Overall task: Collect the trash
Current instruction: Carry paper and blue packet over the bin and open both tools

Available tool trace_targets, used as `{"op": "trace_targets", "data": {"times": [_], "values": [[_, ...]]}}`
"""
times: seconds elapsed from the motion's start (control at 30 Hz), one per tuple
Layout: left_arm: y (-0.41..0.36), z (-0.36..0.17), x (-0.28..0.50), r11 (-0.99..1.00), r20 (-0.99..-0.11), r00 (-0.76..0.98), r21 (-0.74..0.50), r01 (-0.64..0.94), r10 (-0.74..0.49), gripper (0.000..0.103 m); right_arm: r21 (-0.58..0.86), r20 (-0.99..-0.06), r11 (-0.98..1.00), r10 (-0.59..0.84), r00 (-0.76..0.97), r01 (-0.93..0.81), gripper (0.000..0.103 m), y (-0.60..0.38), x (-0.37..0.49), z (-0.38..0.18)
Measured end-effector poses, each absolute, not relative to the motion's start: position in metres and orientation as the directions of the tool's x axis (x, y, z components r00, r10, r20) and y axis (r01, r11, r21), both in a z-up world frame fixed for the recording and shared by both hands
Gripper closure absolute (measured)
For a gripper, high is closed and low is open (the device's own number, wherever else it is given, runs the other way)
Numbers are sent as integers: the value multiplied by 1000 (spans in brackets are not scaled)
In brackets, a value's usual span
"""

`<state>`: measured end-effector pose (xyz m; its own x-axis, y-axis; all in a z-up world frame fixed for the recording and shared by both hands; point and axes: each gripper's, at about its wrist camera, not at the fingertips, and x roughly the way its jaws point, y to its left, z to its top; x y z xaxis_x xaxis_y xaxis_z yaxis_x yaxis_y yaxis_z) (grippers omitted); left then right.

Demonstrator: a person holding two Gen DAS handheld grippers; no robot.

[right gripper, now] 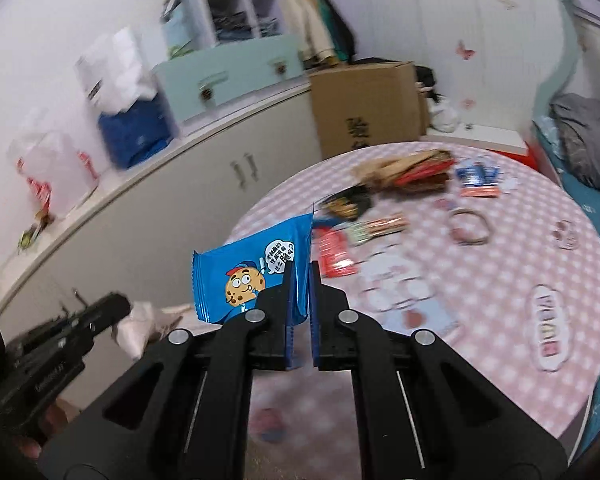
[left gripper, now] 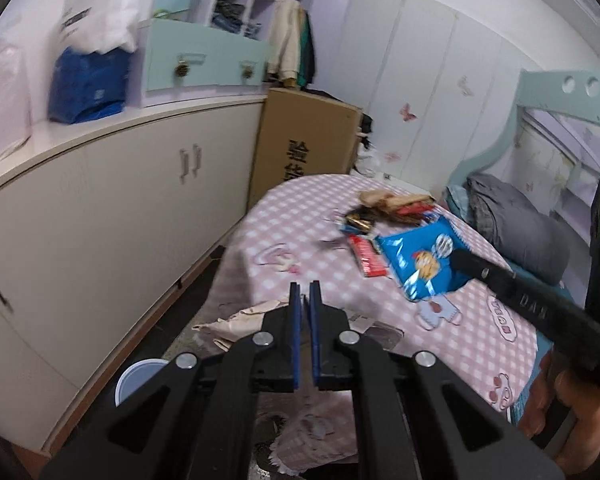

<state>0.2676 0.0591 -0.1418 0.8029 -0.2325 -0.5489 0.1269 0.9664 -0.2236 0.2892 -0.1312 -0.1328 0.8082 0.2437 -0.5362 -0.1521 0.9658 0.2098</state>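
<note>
Left wrist view: left gripper point(left gripper: 305, 296) at six o'clock, jaws drawn together with only a thin slit, nothing seen between the pads. Below it, a crumpled beige bag point(left gripper: 244, 322) and a blue-rimmed cup point(left gripper: 138, 380) at seven o'clock, off the near edge of the table point(left gripper: 480, 336). At three o'clock, right gripper point(left gripper: 466, 262) reaching in over the pink check cloth, tip against the blue cookie wrapper point(left gripper: 416, 264). More wrappers point(left gripper: 384, 210) heaped at one o'clock, a red one point(left gripper: 366, 258) just beside the blue. White cabinet point(left gripper: 120, 216) along nine o'clock, cardboard box point(left gripper: 304, 136) at twelve.

Right wrist view: right gripper point(right gripper: 300, 280) clamped on one end of the blue cookie wrapper point(right gripper: 252, 272), which stands up and fans out toward ten o'clock, clear of the cloth. Left gripper point(right gripper: 112, 308) at eight o'clock, near but apart.

Likely step: carry the wrapper to the beige bag. Best to keep the pinch firm, since the foil is slick and held by one end only, and to bring it low over the bag mouth before letting go. Where that mouth lies open, cannot tell.

Open room: a narrow floor gap between table edge and cabinet at eight o'clock; bed point(right gripper: 592, 196) close at three. Wide swings risk the other gripper and the cabinet front.
</note>
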Motion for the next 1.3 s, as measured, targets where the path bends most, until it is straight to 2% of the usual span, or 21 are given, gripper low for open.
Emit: {"op": "trace_targets", "data": {"times": [0.23,0.43,0.6,0.93,1.1,1.17,1.2,1.27,1.3], "values": [[129,-155,263,969,-551,825,-246,-20,-122,100,179,-571,946,325,754,-271,97,-54,297,-153],[190,-192,280,963,-615,788,-231,-139,-34,101,126,-623,925,354,697,-358,97,20,314,-186],[229,-249,304,952,-704,710,-199,-233,26,100,46,-689,912,325,647,-408,97,78,335,-234],[276,-377,353,929,-848,528,-160,-334,44,99,31,-822,898,273,500,-439,97,136,387,-351],[293,-422,366,904,-874,486,-183,-387,31,89,33,-862,899,247,442,-436,97,149,408,-397],[295,-435,367,900,-880,475,-185,-395,27,74,39,-874,898,243,420,-438,97,153,412,-410],[296,-441,366,897,-882,469,-183,-403,31,71,40,-880,899,239,411,-437,96,155,414,-417],[297,-451,364,889,-891,453,-182,-419,31,58,44,-888,899,235,395,-435,96,158,415,-428],[298,-457,363,882,-896,444,-187,-432,28,55,50,-894,900,233,383,-433,96,160,415,-436]]}}
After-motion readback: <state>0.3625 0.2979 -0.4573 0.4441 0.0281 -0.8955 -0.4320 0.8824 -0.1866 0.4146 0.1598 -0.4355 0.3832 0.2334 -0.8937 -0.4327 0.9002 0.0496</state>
